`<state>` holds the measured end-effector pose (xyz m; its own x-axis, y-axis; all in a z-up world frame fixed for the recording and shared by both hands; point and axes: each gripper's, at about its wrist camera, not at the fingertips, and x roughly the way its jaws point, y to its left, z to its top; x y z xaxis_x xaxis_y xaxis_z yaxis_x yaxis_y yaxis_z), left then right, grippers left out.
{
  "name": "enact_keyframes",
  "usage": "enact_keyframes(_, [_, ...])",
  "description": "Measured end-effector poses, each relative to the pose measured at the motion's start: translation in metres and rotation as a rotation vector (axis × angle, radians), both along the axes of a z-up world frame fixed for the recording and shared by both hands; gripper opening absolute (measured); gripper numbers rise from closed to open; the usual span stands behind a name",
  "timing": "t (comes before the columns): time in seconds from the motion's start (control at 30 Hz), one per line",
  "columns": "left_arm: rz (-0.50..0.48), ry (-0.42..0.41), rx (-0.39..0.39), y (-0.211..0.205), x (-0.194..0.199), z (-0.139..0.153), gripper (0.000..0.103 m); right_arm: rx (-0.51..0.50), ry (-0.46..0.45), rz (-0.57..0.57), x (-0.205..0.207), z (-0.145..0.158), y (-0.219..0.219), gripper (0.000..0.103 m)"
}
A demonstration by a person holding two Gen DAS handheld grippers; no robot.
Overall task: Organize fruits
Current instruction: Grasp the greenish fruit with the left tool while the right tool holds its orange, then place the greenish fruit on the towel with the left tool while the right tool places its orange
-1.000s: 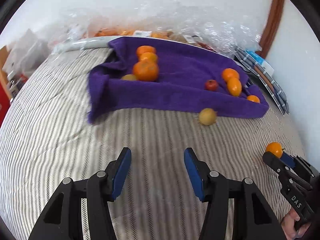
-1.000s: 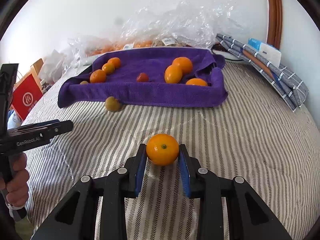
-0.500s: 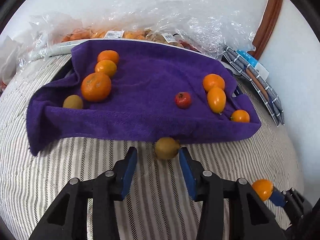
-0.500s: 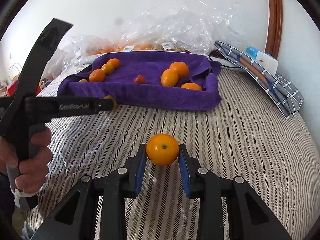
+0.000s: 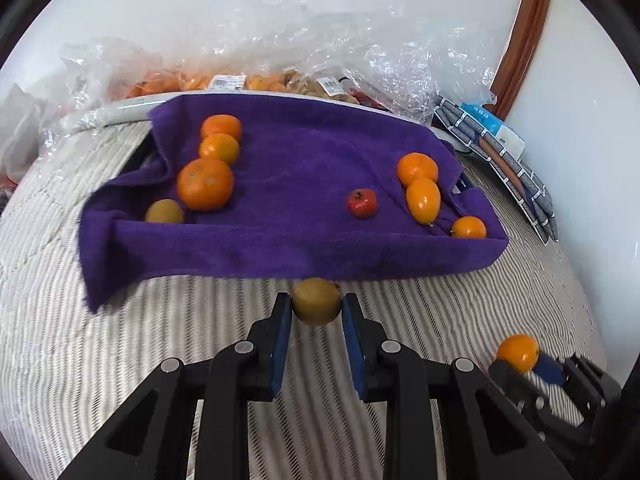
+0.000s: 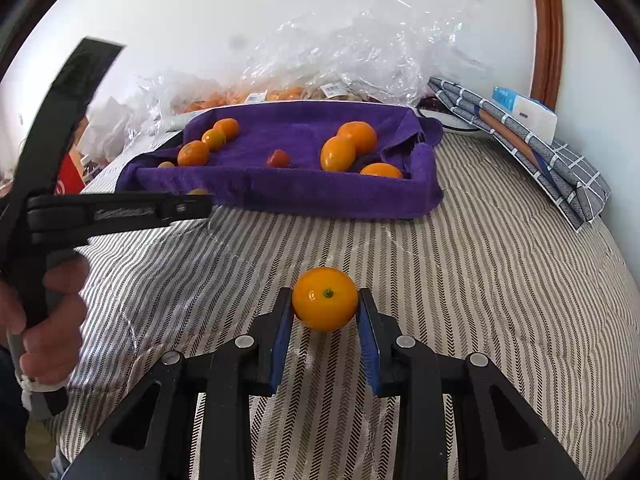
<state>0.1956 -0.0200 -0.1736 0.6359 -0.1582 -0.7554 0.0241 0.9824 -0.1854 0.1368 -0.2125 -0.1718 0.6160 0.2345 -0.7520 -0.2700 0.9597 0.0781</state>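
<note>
Left wrist view: left gripper [image 5: 316, 312] clamps small, light, firm-looking greenish-yellow fruit [image 5: 317, 301] across its middle; round, may roll free.

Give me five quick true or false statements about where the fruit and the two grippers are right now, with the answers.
1. The left gripper is shut on a greenish-yellow fruit. True.
2. The right gripper is empty. False: it grips an orange citrus fruit.
3. A small red fruit lies on the purple towel. True.
4. The fruit in the left gripper rests in the middle of the towel. False: it is over the striped bedcover, just off the towel's near edge.
5. The towel holds only orange fruits. False: a red one and another greenish-yellow fruit lie there.
</note>
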Motion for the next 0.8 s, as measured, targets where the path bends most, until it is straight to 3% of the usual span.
enact_keyframes(0.33, [0.064, -0.027, -0.017, 0.056, -0.033, 0.025, 0.025, 0.054, 0.002, -0.069, 0.003, 0.02, -0.001, 0.032])
enact_keyframes(0.6, [0.124, -0.063, -0.065, 0.093, -0.018, 0.053, 0.025, 0.055, -0.059, -0.095, 0.026, 0.061, -0.002, 0.032])
enact_keyframes(0.8, [0.135, -0.089, -0.074, 0.095, 0.006, 0.068, 0.025, 0.056, -0.1, -0.121, 0.049, 0.082, -0.007, 0.032])
